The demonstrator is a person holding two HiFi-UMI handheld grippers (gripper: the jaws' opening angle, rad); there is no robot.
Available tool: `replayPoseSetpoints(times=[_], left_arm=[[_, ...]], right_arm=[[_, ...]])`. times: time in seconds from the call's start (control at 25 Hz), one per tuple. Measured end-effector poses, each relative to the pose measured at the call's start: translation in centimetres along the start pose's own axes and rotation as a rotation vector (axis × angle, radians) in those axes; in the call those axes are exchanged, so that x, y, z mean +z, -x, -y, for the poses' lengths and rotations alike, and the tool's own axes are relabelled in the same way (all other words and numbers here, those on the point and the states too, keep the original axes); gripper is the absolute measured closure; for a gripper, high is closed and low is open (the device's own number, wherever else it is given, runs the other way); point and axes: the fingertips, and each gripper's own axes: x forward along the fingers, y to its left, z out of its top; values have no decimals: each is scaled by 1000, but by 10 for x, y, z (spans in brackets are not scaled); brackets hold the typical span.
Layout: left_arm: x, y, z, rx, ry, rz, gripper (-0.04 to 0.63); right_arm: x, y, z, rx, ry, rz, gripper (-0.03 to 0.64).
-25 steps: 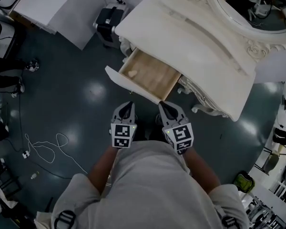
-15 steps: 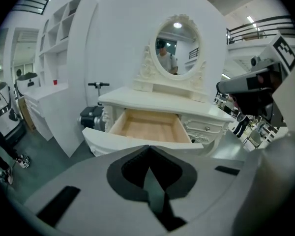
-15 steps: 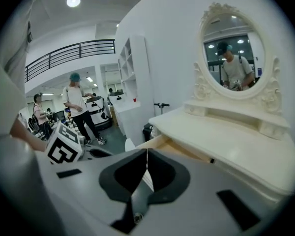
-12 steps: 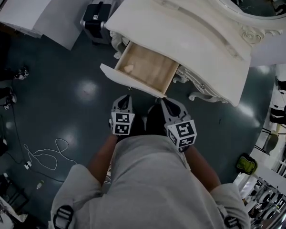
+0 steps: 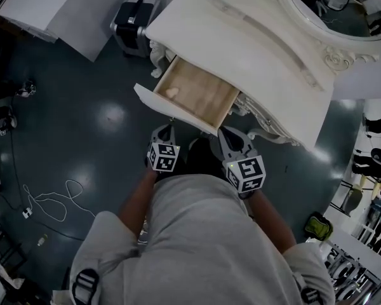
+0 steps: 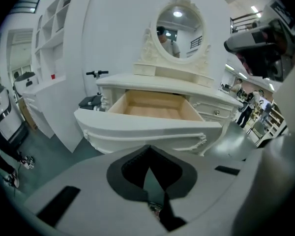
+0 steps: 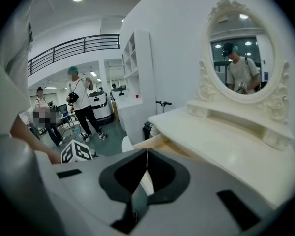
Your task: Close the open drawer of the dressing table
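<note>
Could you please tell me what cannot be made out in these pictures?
Small pale item in the drawer: too small in the head view; the drawer front hides it in the left gripper view.
Drawer interior: right gripper view, mostly hidden behind the right gripper.
Mirror top: head view, cut by edge.

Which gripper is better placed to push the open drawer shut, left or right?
Probably the left. The left gripper, shut, faces the middle of the drawer front squarely. The right gripper, also shut, sits off by one end corner of it.

Head view steeply down over the open drawer (image 5: 197,94); both gripper views low, close, toward it.
</note>
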Motion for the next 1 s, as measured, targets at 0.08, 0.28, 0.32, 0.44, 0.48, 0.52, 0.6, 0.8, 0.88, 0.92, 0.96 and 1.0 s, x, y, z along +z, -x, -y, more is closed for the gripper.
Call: replayPoseSetpoints(times=[0.08, 0.28, 0.32, 0.44, 0.48, 0.52, 0.6, 0.8, 0.88, 0.92, 0.96, 1.0], left_arm=[[-2, -4, 1, 2, -39, 0, 588], [-5, -10, 2, -15, -15, -1, 586], [-7, -12, 1, -18, -13, -9, 584], [-11, -21, 3, -41, -17, -32, 514], [-12, -24, 4, -49, -19, -38, 491], [-12, -26, 4, -54, -21, -42, 477], [-13, -30, 5, -55, -21, -49, 459], [-12, -42, 5, -33, -17, -61, 443], [-11, -47, 4, -20, -16, -63, 443], [-11, -49, 4, -13, -16, -66, 443], [-11, -51, 3, -4, -18, -68, 443], [-10, -53, 2, 7, -19, -71, 443]], right_arm=[[-1, 0, 2, 0, 4, -7, 600], [-8, 3, 6, -6, -1, -21, 601], [-8, 3, 7, -10, -4, -20, 600], [-9, 4, 7, -17, -4, -18, 600], [-9, 5, 8, -18, -4, -18, 601], [-10, 6, 9, -21, -6, -18, 600], [-12, 8, 12, -30, -14, -19, 600], [-15, 15, 21, -52, -28, -18, 600], [-17, 17, 24, -58, -32, -19, 600], [-18, 18, 26, -60, -34, -19, 601], [-19, 18, 27, -63, -36, -19, 600], [-19, 19, 29, -65, -39, -20, 600]])
